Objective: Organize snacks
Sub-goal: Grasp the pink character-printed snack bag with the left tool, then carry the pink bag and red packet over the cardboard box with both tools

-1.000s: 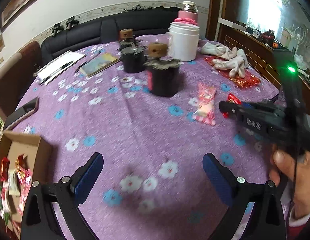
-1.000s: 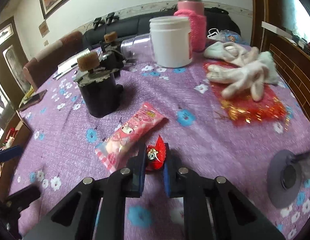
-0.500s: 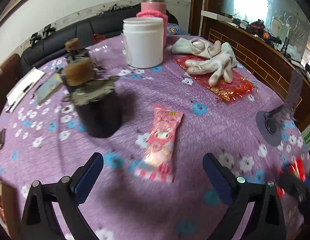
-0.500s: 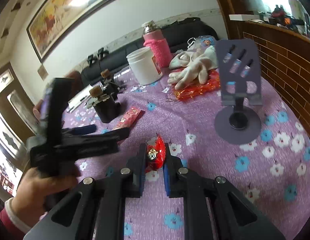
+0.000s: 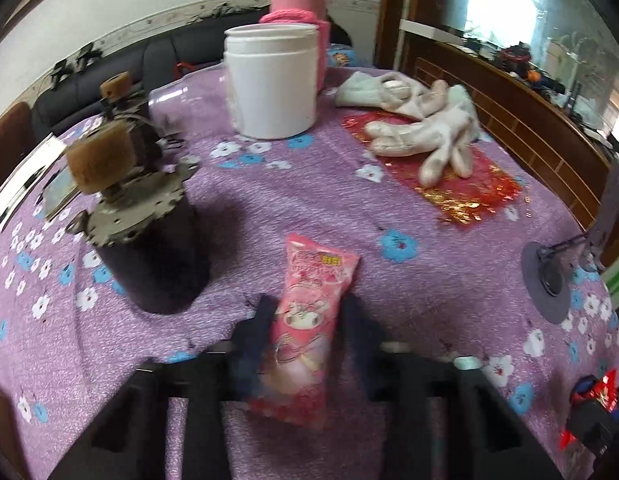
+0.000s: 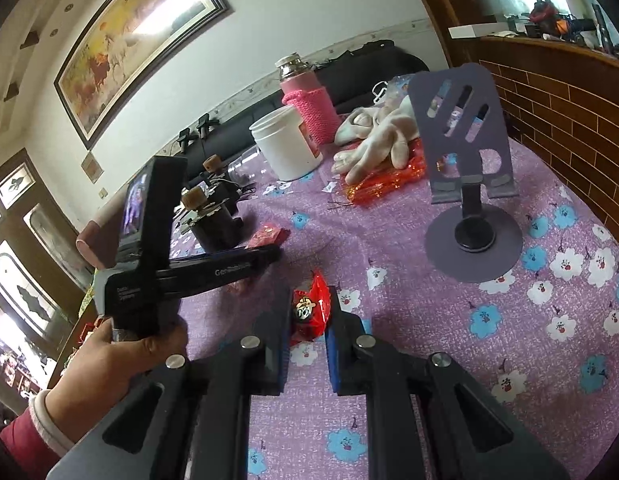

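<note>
A long pink snack packet (image 5: 309,320) lies on the purple flowered tablecloth (image 5: 269,200). My left gripper (image 5: 307,316) has closed its two fingers against the packet's sides. My right gripper (image 6: 309,312) is shut on a small red snack packet (image 6: 311,310) and holds it above the cloth. The left gripper (image 6: 265,258) shows from the side in the right wrist view, its tips at the pink packet's far end (image 6: 269,236). The red packet also shows at the left wrist view's lower right (image 5: 601,392).
A dark cylinder with a cork-topped lid (image 5: 149,240) stands left of the pink packet. A white tub (image 5: 271,84), a pink flask (image 5: 299,8), white gloves (image 5: 421,128) on red foil and a grey phone stand (image 6: 465,184) lie further off.
My left gripper moved forward over the pink packet and closed from wide open onto its sides. My right gripper kept hold of the red packet, drew back and lifted a little.
</note>
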